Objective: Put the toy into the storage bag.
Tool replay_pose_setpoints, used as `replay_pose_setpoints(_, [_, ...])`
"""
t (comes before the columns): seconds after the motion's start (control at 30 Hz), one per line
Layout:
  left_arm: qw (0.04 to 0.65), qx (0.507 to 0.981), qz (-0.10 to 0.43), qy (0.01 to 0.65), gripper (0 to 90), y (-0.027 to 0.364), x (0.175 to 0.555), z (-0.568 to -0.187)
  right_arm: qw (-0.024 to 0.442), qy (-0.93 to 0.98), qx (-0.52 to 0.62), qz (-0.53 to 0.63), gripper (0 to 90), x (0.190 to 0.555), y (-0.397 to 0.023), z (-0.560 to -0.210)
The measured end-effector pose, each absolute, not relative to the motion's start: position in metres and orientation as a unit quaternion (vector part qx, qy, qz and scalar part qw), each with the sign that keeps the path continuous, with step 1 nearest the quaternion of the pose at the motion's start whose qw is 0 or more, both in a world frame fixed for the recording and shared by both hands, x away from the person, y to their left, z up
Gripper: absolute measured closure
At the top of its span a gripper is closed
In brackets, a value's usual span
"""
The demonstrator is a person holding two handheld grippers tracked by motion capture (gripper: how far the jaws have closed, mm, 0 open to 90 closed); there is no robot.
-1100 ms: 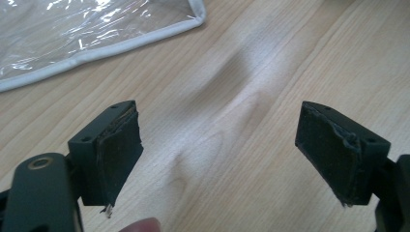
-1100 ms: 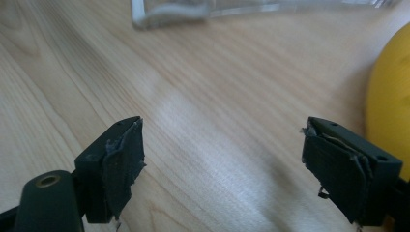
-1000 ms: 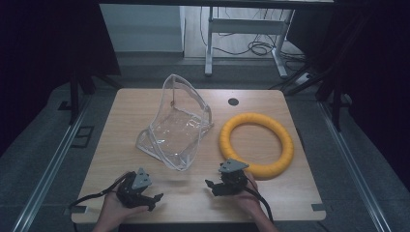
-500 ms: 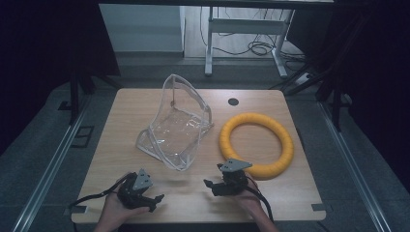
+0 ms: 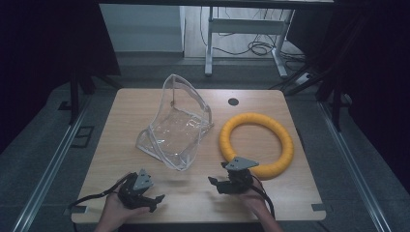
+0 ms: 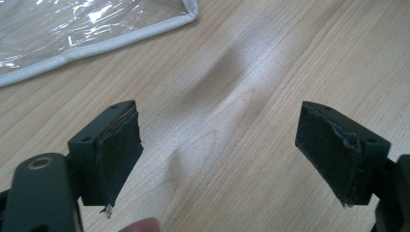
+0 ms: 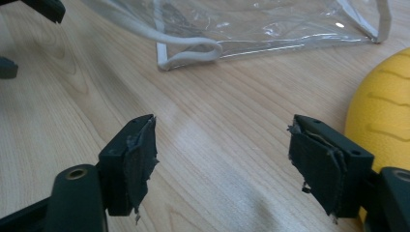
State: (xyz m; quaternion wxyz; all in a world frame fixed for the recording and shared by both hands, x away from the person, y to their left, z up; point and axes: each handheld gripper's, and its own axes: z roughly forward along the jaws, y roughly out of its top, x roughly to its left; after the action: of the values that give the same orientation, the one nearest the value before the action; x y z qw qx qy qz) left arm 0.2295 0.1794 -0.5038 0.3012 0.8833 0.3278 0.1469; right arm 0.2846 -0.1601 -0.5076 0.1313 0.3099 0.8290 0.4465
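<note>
Nothing grasped yet: left tool (image 5: pixel 153 199) wide apart, empty, right tool (image 5: pixel 216 185) just narrowing, empty, both near edge of table (image 5: pixel 145 96); clear bag (image 5: pixel 176 123) centre, yellow ring (image 5: pixel 257 144) right, untouched.

We see black grippers (image 5: pixel 155 200) (image 5: pixel 216 184), each topped with a grey three-cornered plate, trailing black cables; frayed, perhaps worn, pads (image 6: pixel 118 157) line the jaws.

Item count on the light wooden table (image 5: pixel 145 212) — one table: one clear plastic zip bag with white edging (image 5: pixel 176 126), one yellow ribbed foam ring (image 5: pixel 256 144), two black hand-held two-jaw grippers — left gripper (image 5: pixel 157 200), right gripper (image 5: pixel 214 183).
</note>
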Motion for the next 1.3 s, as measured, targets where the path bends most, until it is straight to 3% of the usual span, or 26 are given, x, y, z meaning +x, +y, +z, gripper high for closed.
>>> replay_pose_setpoints(0.7, [0.303, 0.88, 0.149, 0.333, 16.3, 0.182, 0.229, -0.5, 0.153, 0.845, 0.289, 0.423, 30.2, 0.294, -0.182, -0.475])
replay_pose_setpoints(1.3, [0.299, 0.883, 0.151, 0.328, 16.3, 0.179, 0.228, -0.5, 0.133, 0.869, 0.291, 0.376, 30.3, 0.316, -0.194, -0.446])
